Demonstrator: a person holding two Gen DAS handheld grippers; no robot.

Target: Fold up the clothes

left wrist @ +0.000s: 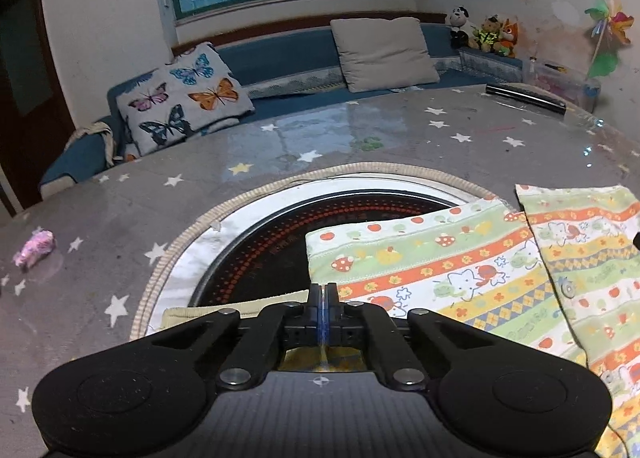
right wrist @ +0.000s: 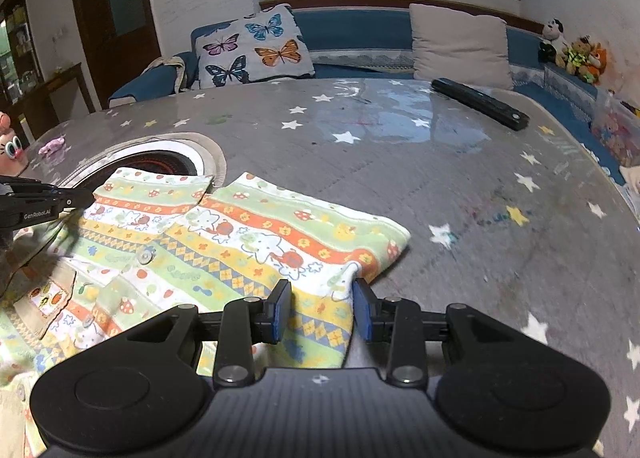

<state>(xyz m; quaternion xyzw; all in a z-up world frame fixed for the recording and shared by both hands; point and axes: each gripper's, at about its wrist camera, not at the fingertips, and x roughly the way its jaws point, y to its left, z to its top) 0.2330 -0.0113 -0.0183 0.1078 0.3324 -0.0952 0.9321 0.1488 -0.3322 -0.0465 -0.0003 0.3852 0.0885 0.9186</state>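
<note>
The left gripper [left wrist: 324, 300] is seen pressed shut, with a yellow cloth edge pinched between its pads. The right gripper [right wrist: 322, 312] is held wide apart over the hem of the shirt [right wrist: 224, 242], gripping nothing. The striped, cartoon-printed shirt is spread on the table [right wrist: 440, 177], partly covering the round burner [left wrist: 280, 242].

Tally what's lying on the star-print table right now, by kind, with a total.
Patterned garment: 1
Black remote-like bar: 1
Pink crumpled bit: 1
Cartoon-face toy at the left edge: 1
Total: 4

Left gripper is shut; right gripper is open over the garment's edge.
</note>
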